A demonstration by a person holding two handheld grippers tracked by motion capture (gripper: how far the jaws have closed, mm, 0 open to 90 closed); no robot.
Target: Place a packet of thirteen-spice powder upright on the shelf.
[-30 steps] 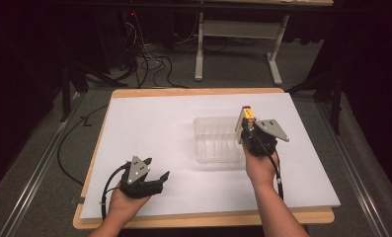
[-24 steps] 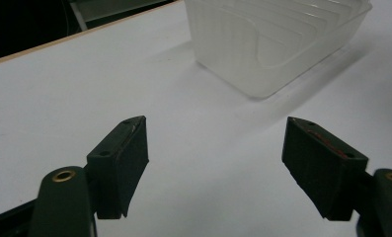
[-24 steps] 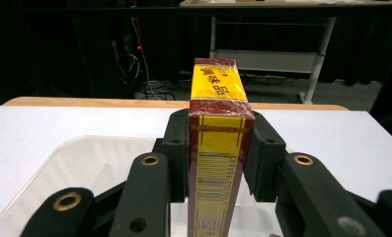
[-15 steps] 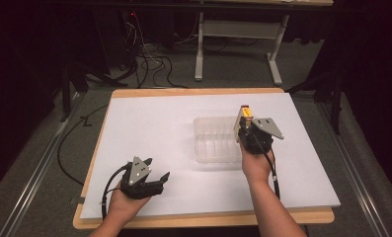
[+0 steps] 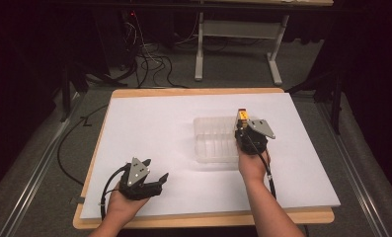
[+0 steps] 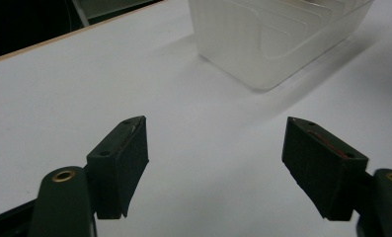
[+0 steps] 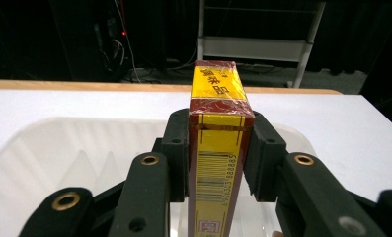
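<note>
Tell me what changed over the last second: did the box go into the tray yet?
The right gripper, shut on the yellow and red box, has sunk a little lower over the clear tray's right end; the box is not released. The left gripper stayed open near the table's front edge; the tray has not shifted.

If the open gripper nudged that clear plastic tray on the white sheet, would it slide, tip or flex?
The translucent ribbed plastic tray looks thin-walled and light, so it would probably slide on the smooth white table cover rather than tip, being low and wide. Its thin walls may flex under a pinch by the left gripper.
</note>
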